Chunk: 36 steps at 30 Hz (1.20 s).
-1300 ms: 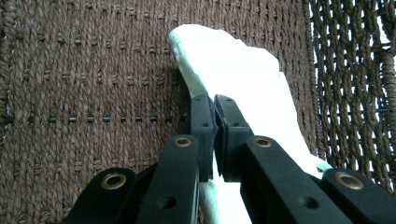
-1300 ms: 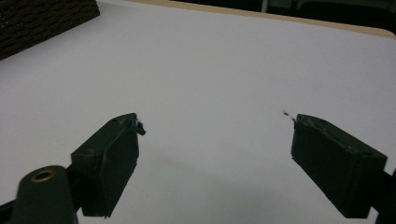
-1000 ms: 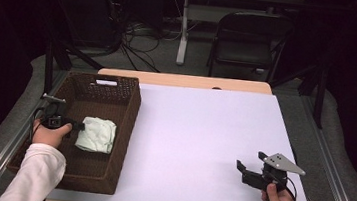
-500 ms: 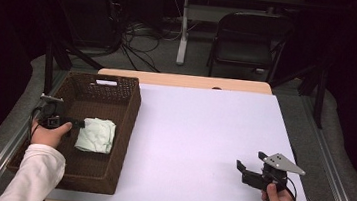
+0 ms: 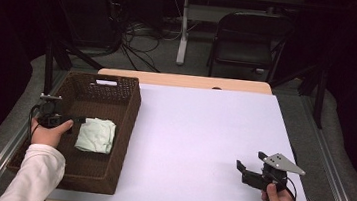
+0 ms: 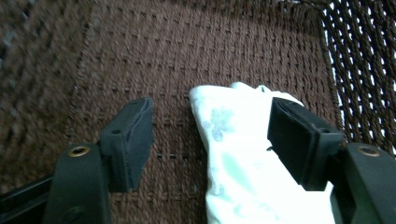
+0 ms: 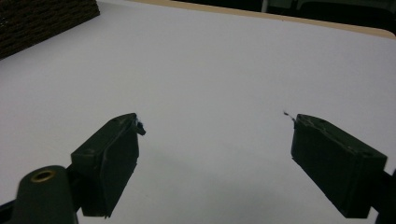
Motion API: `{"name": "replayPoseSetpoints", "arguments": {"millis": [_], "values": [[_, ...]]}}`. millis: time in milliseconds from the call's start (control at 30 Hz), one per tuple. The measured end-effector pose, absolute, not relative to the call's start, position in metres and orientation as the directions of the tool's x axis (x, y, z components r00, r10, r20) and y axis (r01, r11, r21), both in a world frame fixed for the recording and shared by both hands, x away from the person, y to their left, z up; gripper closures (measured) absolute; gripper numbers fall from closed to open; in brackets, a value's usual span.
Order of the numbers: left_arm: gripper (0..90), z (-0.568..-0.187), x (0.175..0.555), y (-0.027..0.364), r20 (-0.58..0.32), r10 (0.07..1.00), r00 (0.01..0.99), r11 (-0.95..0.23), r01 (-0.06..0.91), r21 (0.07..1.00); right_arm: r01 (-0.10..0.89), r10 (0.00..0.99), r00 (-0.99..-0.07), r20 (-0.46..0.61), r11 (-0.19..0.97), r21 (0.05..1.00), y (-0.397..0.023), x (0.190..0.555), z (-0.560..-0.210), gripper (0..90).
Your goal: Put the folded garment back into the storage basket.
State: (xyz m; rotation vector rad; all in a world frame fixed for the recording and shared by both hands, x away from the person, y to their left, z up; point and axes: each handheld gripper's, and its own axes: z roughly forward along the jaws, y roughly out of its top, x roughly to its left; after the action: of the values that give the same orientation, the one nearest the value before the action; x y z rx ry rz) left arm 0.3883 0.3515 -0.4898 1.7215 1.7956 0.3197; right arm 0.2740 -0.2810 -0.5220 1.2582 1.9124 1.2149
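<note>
Cloth (image 6: 233, 154), pale and folded, lay in the wicker basket (image 5: 130, 106), its near end cut off between the just-opening, unclamped left tongs (image 6: 210, 126), while the right tongs (image 7: 217, 140) gaped over the desk (image 5: 203, 133).

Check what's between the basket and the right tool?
Nothing: in the high view, bare white table runs from the basket to the right tool.

White table (image 5: 203, 133) (wicker basket (image 5: 114, 169) aboard)
</note>
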Motion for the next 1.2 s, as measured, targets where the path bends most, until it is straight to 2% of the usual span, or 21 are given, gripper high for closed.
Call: {"name": "replayPoseSetpoints", "arguments": {"millis": [233,633,1067,1200], "values": [[28.1,-0.483,0.388,0.35,-0.214,0.975,0.059,0.083,0.799,0.596,0.415,0.908,-0.418,0.038,0.154,0.897,-0.28,0.274,-0.523,14.6],[28.4,-0.467,0.387,0.342,-0.195,0.973,0.122,0.041,0.743,0.668,0.415,0.908,-0.418,0.037,0.155,0.897,-0.28,0.274,-0.523,14.6],[28.1,-0.451,0.386,0.328,-0.205,0.965,0.166,0.02,0.731,0.682,0.416,0.909,-0.416,0.033,0.158,0.896,-0.28,0.275,-0.523,14.6],[24.2,-0.447,0.386,0.324,-0.208,0.962,0.176,0.023,0.71,0.704,0.416,0.909,-0.415,0.032,0.158,0.895,-0.28,0.275,-0.523,14.6]]}}
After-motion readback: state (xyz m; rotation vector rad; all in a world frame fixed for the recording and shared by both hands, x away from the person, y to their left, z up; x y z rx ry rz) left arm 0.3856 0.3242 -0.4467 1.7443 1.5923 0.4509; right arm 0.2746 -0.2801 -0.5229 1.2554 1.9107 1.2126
